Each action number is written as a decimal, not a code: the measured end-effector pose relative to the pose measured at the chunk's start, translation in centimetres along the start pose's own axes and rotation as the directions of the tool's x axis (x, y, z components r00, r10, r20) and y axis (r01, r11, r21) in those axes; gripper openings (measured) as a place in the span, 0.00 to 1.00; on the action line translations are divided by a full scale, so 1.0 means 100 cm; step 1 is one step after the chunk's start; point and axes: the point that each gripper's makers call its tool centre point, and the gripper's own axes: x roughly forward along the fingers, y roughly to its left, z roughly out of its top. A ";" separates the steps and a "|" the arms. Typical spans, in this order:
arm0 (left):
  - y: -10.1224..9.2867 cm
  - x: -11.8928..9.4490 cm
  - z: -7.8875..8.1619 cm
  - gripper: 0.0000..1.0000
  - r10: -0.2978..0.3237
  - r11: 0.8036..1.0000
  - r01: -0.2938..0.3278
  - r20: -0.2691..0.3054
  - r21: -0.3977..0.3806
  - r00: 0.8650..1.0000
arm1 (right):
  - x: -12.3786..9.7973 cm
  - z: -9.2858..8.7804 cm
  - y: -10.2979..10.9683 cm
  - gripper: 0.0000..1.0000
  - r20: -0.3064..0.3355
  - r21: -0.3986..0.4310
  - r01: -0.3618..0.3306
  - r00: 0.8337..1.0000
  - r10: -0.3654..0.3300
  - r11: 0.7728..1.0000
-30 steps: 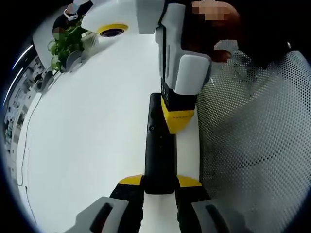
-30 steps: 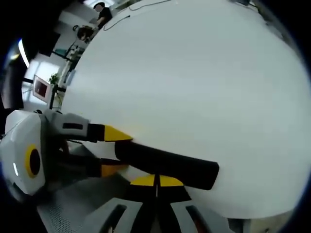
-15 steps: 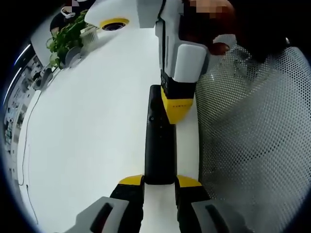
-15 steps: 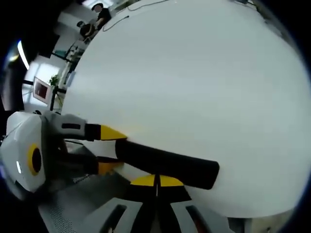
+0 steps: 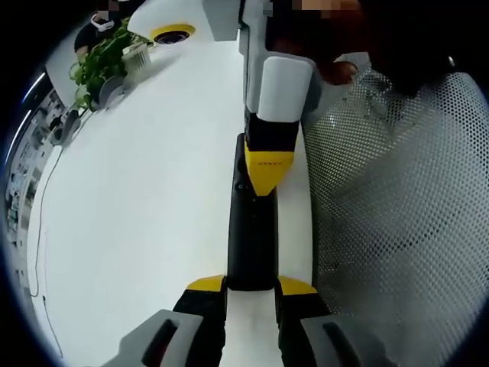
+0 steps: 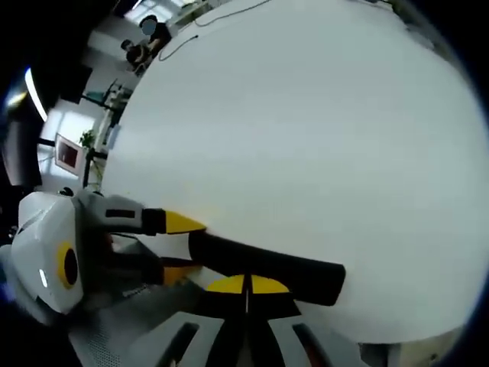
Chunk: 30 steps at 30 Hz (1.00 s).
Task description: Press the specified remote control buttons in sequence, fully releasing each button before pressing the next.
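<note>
In my left gripper view, my left gripper (image 5: 250, 289) pinches the near end of the black remote control (image 5: 251, 229) between its 2 yellow-tipped jaws, 1 on each long side. The remote lies flat on the white table (image 5: 137, 214), running straight away from me, close to the table's edge. Beside that edge is a grey mesh surface (image 5: 397, 229), perhaps a chair back.

My right gripper (image 5: 266, 170) comes down from the top of that view, its yellow tips pressed together into a single point that sits on the far part of the remote's face. I cannot tell which button lies under it.

In my right gripper view, the right gripper's (image 6: 246, 286) 2 yellow tips meet with no gap, resting against the near side of the remote control (image 6: 267, 267), which lies across the view on the table (image 6: 306, 138). My left gripper (image 6: 174, 245) enters from the left with 1 yellow jaw on each side of the remote's end.

At the far end of the table stands a green plant (image 5: 99, 65) in a pot, and a thin cable (image 5: 38, 229) trails along the table's left margin.
</note>
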 end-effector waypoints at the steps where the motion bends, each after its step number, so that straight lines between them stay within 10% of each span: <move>1: 0.000 0.000 0.001 0.24 0.000 1.000 0.000 0.002 0.003 1.000 | 0.000 0.001 0.000 0.00 0.007 0.000 -0.001 1.000 0.001 1.000; 30: 0.001 0.002 0.006 0.24 -0.013 1.000 0.013 0.066 -0.009 0.998 | 0.002 0.004 -0.001 0.00 0.020 0.029 -0.025 0.999 0.025 0.999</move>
